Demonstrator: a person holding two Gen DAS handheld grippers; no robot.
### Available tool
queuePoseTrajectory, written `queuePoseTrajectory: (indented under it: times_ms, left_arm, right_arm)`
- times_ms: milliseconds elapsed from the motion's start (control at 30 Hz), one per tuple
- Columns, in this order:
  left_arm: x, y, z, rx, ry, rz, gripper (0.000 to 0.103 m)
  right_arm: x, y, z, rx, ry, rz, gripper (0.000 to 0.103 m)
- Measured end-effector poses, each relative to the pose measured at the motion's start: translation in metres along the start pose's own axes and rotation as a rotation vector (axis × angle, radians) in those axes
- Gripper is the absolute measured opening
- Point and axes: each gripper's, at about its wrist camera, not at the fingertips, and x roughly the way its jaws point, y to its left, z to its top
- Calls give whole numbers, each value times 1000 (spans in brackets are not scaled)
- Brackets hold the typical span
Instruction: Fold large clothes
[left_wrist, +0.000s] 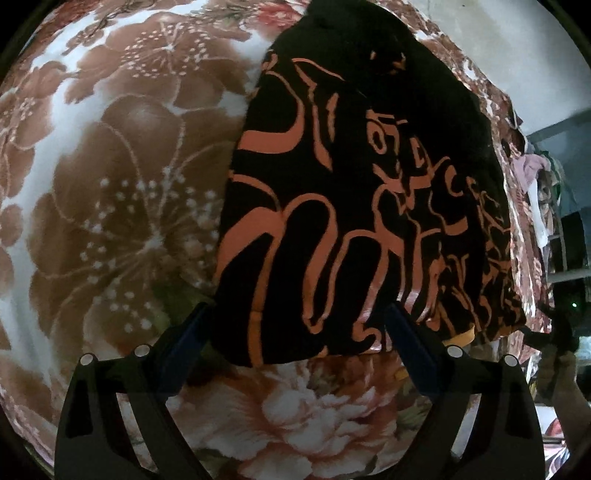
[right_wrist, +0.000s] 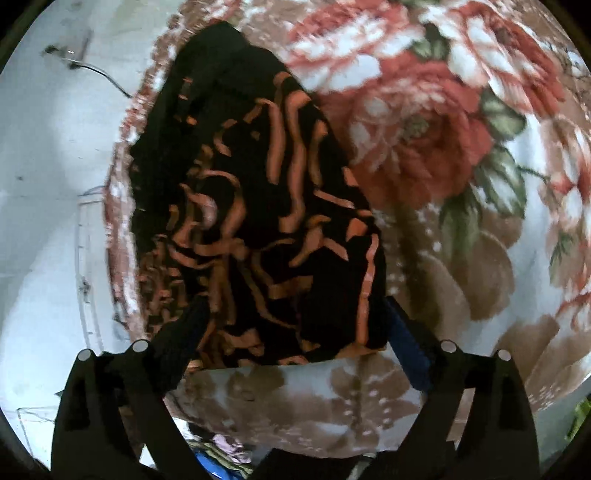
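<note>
1. Your garment (left_wrist: 354, 206) is the landmark: black fabric with orange line print, lying in a folded, layered bundle on the floral blanket (left_wrist: 110, 192).
2. Left gripper (left_wrist: 299, 332): jaws spread wide, nothing clamped. Both fingers sit at the garment's near edge, one at its near left corner, the other further along that edge toward the right. Whether the fingertips (left_wrist: 192, 332) touch the cloth, I cannot tell; the fabric seems to overlap them slightly.
3. In your left wrist view the garment's near hem shows a thin yellow-orange trim at its right end, and the cloth is stacked in more than one layer on that side.
4. Right gripper (right_wrist: 295, 325): jaws also wide apart, holding nothing. Its fingers straddle the near edge of the garment (right_wrist: 258, 206), one at each near corner of the bundle.
5. Right wrist view is motion-blurred, so fine contact there is not readable.
6. Blanket (right_wrist: 461, 184) extends well past the garment on its right in that view; a pale floor (right_wrist: 48, 184) lies beyond the blanket's fringe on the garment's left.
7. Left wrist view: pile of assorted clothes (left_wrist: 539, 192) off the blanket, well apart from the garment's far right side.
</note>
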Motion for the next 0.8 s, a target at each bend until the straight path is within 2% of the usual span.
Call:
queuePoseTrajectory:
  times_ms: [33,100,133,167,200,233,267,333,400,433,500,533,633,667,700,733,800]
  left_arm:
    - [2,-1,0,2,1,-2,92]
    - [5,-2,0,2,2,-4,91]
    - [6,0,0,-1,7,-9,84]
    - [7,1,0,-3,10,0,77]
    - [7,1,0,-5,11,26,58]
    - [7,2,1,-9,21,74,42]
    - [5,2,2,-12,33,86,40]
    - [-4,-5,5,6,38,36,26]
    - [-9,-15,7,43,30,25,24]
    - [-9,-16,8,43,30,25,25]
    - [0,-9,9,26,45,36,32]
    - [9,-2,8,17,67,53,41]
    - [21,12,5,-16,78,29,42]
    - [20,11,6,-17,80,25,38]
    - [19,8,7,-10,79,20,24]
    - [16,3,7,11,84,1,22]
    - [11,-7,8,42,88,-15,20]
  right_arm:
    - [4,-5,2,10,5,-11,93]
    - [12,-14,6,56,2,-14,84]
    - [14,-18,8,77,2,-19,74]
    - [16,-22,9,89,7,-37,52]
    - [17,-25,9,90,20,-73,33]
    - [16,-28,9,82,32,-99,24]
    - [14,-27,7,70,43,-104,21]
    - [7,-19,3,10,58,-114,17]
    - [-3,-6,1,-53,43,-132,16]
    - [-8,1,0,-76,34,-129,16]
    - [-5,8,3,-105,48,-143,16]
    - [2,7,4,-117,62,-156,19]
    - [23,-7,7,-106,100,-196,38]
    - [27,-9,8,-103,98,-193,38]
    - [28,-8,9,-103,97,-200,39]
    - [30,-4,9,-102,100,-208,39]
    - [28,6,6,-123,104,-210,28]
